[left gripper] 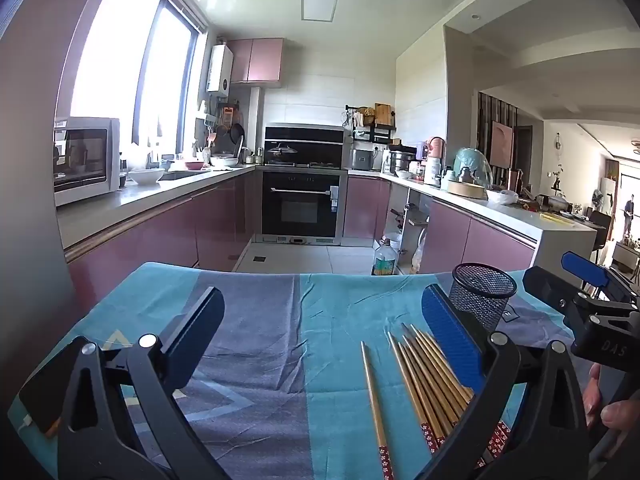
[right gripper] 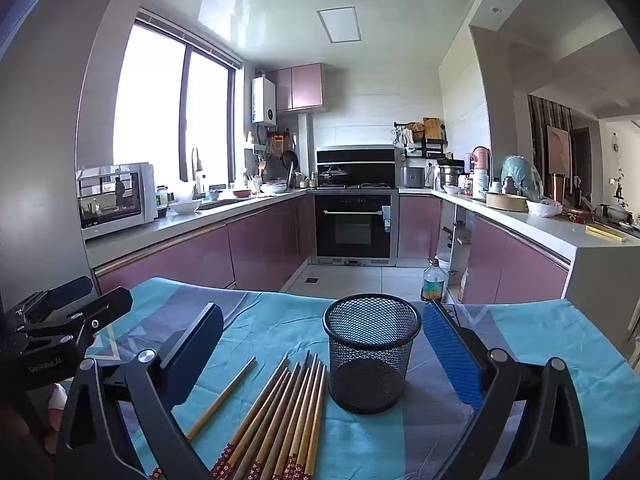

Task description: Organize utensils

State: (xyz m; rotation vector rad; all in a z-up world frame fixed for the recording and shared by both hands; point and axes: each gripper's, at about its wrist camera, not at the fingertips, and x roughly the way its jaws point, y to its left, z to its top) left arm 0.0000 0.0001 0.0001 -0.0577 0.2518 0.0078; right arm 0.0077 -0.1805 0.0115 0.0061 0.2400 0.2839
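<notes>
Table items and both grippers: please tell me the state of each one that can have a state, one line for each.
mesh cup: upright, empty
bundle of chopsticks: lying flat on the cloth beside the cup, not yet in it
single chopstick: lying flat, apart from the bundle
left gripper: open, holding nothing
right gripper: open, holding nothing
oven door: closed

mesh cup (right gripper: pixel 371 354) upright beside chopsticks (right gripper: pixel 280 412), cloth (right gripper: pixel 560 344) elsewhere bare

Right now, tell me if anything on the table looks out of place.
One chopstick lies apart from the bundle of chopsticks, angled away. All lie loose on the cloth beside the upright mesh holder.
</notes>
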